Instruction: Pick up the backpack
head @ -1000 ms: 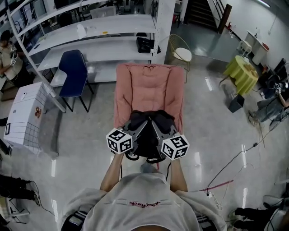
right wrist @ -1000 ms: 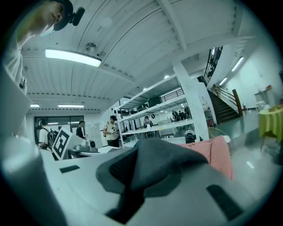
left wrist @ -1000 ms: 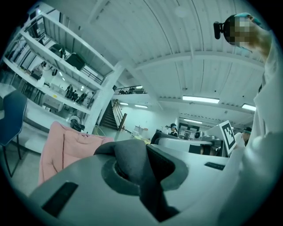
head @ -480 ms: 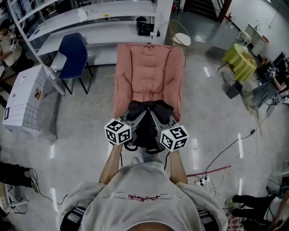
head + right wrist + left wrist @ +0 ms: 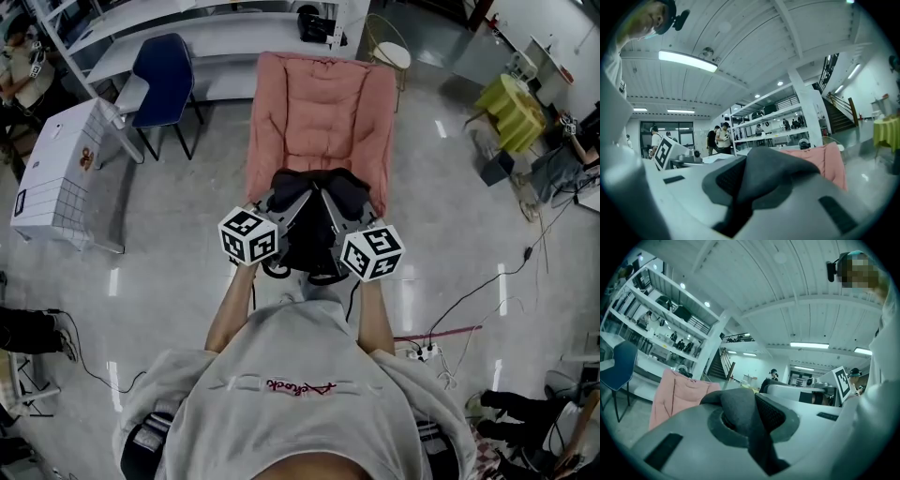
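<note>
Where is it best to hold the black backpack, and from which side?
Probably its soft upper fabric, one tool per side, coming level from the person's side: the backpack folds thin there, as the left tool and right tool pinch it.

I am seeing everything bending round and going dark at the edges, with close things looking fuzzy, while long ceiling lights (image 5: 687, 61) are shining bright white and making shiny spots on the floor (image 5: 187, 216) below me.

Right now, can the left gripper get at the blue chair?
Probably not. The left gripper is shut on the backpack, sharing its load with the right gripper, and the blue chair stands well off to its left, seemingly beyond arm's reach.
</note>
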`<state>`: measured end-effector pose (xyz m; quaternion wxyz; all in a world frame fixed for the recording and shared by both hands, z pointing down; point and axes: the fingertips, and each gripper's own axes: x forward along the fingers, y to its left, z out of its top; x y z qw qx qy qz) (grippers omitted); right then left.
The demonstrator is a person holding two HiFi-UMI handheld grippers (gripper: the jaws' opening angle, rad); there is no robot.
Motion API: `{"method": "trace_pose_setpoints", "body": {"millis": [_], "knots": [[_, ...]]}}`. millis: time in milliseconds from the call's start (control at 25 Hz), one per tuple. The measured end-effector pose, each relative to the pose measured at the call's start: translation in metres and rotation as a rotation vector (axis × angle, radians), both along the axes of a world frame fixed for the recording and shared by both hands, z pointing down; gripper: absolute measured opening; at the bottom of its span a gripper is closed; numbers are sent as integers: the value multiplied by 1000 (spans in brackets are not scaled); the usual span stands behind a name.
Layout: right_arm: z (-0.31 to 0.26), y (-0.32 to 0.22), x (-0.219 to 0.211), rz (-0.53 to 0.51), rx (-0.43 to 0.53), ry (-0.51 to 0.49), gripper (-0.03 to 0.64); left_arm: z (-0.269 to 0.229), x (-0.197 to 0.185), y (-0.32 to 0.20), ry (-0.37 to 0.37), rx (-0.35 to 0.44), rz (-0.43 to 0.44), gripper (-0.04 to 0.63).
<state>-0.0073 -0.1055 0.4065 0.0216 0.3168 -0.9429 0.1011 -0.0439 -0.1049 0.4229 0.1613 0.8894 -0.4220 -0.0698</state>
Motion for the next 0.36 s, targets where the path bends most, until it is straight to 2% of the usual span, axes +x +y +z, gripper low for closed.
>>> {"method": "trace_pose_setpoints", "body": {"millis": [360], "knots": [[7,4,-6,2,-11,-2,54,6,-6,6,-6,-9,-2,46]]}}
